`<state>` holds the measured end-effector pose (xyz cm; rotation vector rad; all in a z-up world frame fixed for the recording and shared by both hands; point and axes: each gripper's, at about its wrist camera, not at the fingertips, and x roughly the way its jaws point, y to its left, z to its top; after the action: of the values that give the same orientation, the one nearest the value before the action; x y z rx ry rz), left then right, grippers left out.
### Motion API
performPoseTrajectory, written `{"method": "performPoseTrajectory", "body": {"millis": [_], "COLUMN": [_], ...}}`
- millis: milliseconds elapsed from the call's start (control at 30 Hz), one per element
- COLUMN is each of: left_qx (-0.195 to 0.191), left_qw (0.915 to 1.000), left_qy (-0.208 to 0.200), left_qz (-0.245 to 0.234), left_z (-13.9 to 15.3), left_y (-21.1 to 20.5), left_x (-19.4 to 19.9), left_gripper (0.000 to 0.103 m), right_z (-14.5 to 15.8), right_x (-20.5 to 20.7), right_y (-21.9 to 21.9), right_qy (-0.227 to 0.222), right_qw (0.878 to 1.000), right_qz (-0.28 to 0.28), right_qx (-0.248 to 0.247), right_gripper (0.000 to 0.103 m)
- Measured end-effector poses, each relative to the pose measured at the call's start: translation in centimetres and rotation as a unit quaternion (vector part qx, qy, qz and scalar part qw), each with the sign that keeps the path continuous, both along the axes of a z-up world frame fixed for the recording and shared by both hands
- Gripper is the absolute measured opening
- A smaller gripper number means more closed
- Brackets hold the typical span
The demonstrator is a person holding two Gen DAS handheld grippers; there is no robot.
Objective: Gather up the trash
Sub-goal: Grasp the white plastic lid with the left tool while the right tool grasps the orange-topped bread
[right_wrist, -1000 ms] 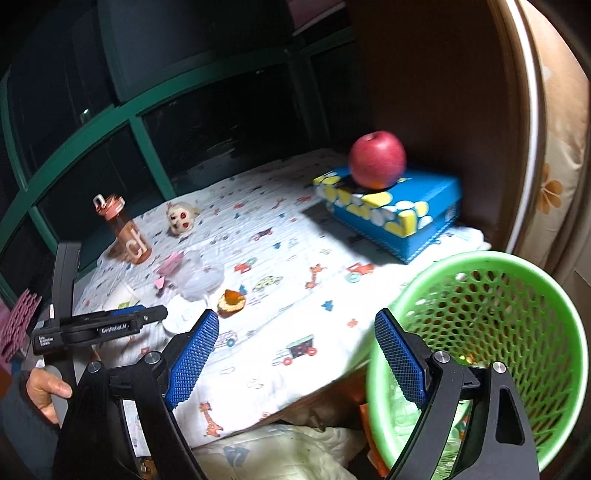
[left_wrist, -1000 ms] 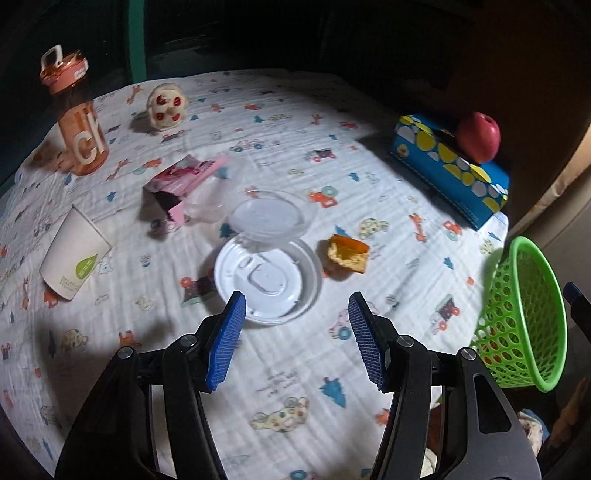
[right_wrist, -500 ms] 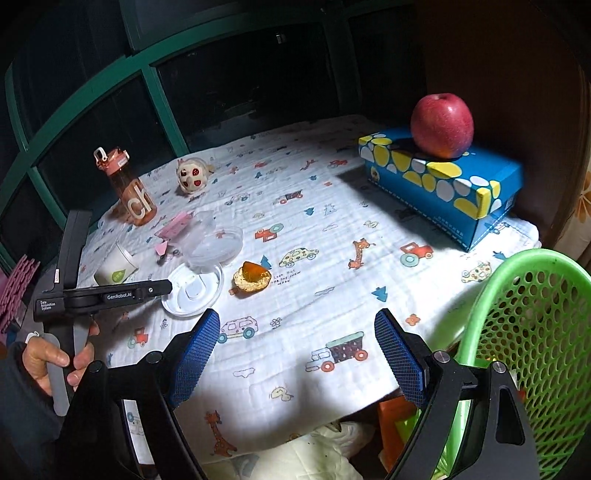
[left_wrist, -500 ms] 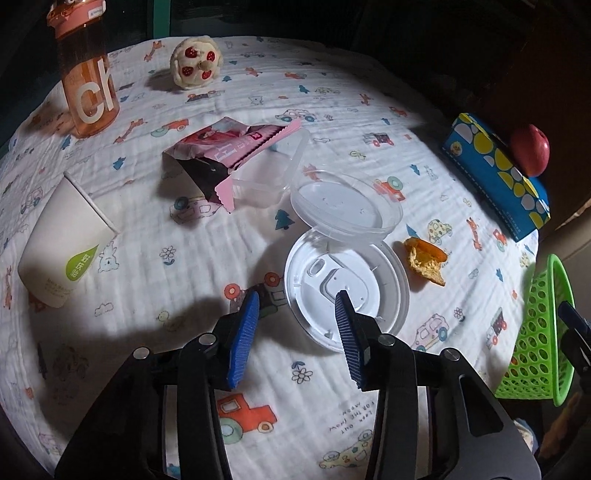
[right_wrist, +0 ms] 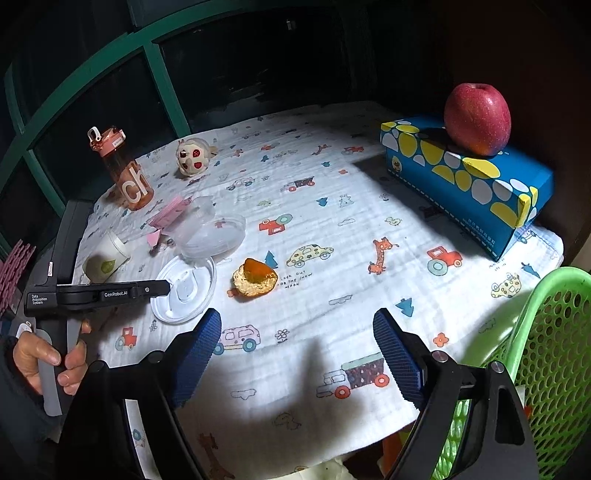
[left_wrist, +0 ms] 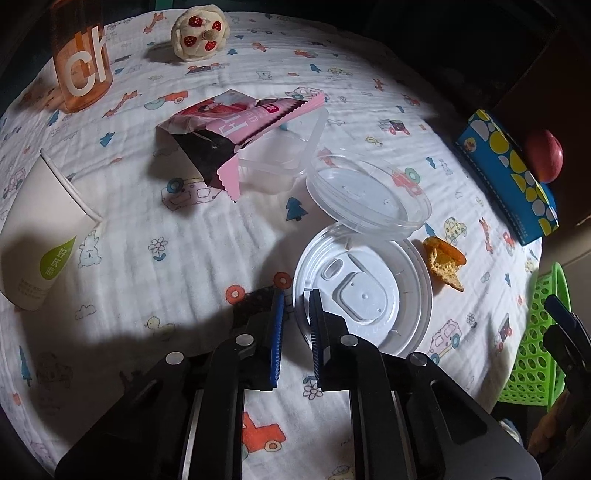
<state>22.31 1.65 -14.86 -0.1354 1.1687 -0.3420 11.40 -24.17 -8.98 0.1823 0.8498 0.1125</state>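
Observation:
A white plastic lid lies on the patterned cloth, with a clear round lid leaning on its far edge. My left gripper has closed almost fully over the white lid's near-left rim. Trash nearby: a piece of orange peel, a pink wrapper, a clear tray and a tipped paper cup. My right gripper is open and empty above the table's near edge, short of the peel. The green basket is at its right.
An orange bottle and a small plush toy stand at the far side. A blue tissue box with a red apple on it is at the right. Dark window frames lie behind the table.
My left gripper moved forward and down to the white lid and its jaws closed from wide open onto the rim. My right gripper swung left, away from the basket, toward the table.

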Motion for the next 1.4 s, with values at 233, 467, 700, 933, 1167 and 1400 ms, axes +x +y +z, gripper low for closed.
{"method": "performPoseTrajectory", "body": {"millis": [233, 467, 700, 933, 1167, 1400], "left_qx": [-0.004, -0.007, -0.002, 0.004, 0.002, 0.003], "left_qw": [1.0, 0.9996, 0.9993, 0.9992, 0.999, 0.9988], "left_qy": [0.008, 0.02, 0.028, 0.034, 0.039, 0.046], "left_qz": [-0.001, -0.017, -0.025, -0.021, -0.019, -0.015], "left_z": [-0.1, 0.3, 0.9, 1.0, 0.4, 0.1], "left_y": [-0.1, 0.3, 2.1, 4.3, 4.7, 4.7], "left_x": [0.2, -0.2, -1.5, -2.0, -2.0, -1.8], "left_gripper": [0.012, 0.008, 0.006, 0.006, 0.007, 0.009], "right_z": [-0.1, -0.9, -2.6, -4.5, -6.0, -6.4], "right_x": [0.8, 1.9, 3.9, 6.7, 8.8, 9.4], "right_y": [0.6, 0.9, 2.1, 3.7, 5.3, 6.2], "right_qy": [0.001, 0.009, 0.027, 0.045, 0.058, 0.055], "right_qw": [1.0, 1.0, 0.998, 0.996, 0.993, 0.992], "right_qz": [0.012, 0.028, 0.055, 0.081, 0.098, 0.102], "right_qx": [-0.007, -0.008, -0.008, -0.014, -0.037, -0.057], "right_gripper": [0.082, 0.079, 0.072, 0.065, 0.06, 0.048]}}
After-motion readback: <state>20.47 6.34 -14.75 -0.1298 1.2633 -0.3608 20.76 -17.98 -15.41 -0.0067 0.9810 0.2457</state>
